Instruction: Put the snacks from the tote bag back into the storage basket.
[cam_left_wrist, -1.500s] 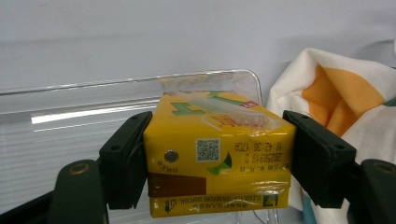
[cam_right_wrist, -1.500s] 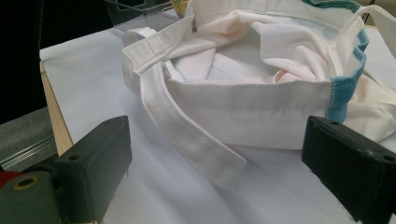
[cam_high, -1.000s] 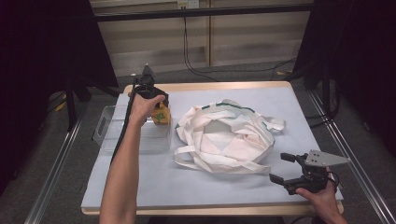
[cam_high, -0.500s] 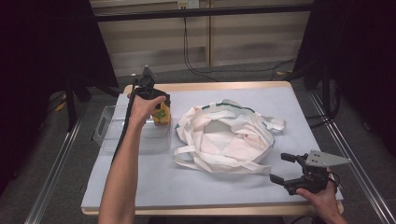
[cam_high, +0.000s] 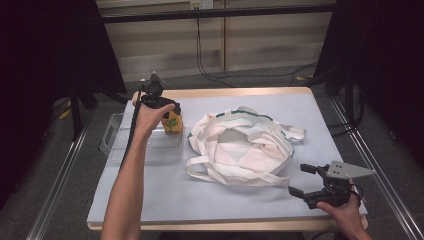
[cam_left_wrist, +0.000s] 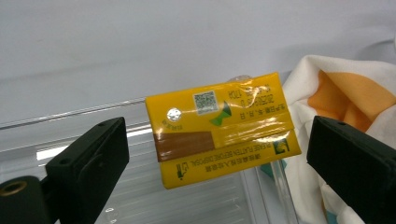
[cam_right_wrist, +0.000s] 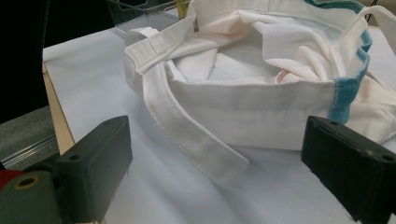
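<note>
Pale blue worktop (cam_high: 210, 200) is carrying a clear bin (cam_high: 142, 142) and a white tote bag (cam_high: 240, 145). Left tool (cam_high: 165, 112) is hovering over the yellow carton (cam_left_wrist: 219, 126) at the bin's corner beside the bag, jaws spread wide — position unchanged from a second earlier, so no grasp is beginning. Right tool (cam_high: 306, 184) is resting open near the bag's strap (cam_right_wrist: 196, 140) — likewise unmoved.
</note>
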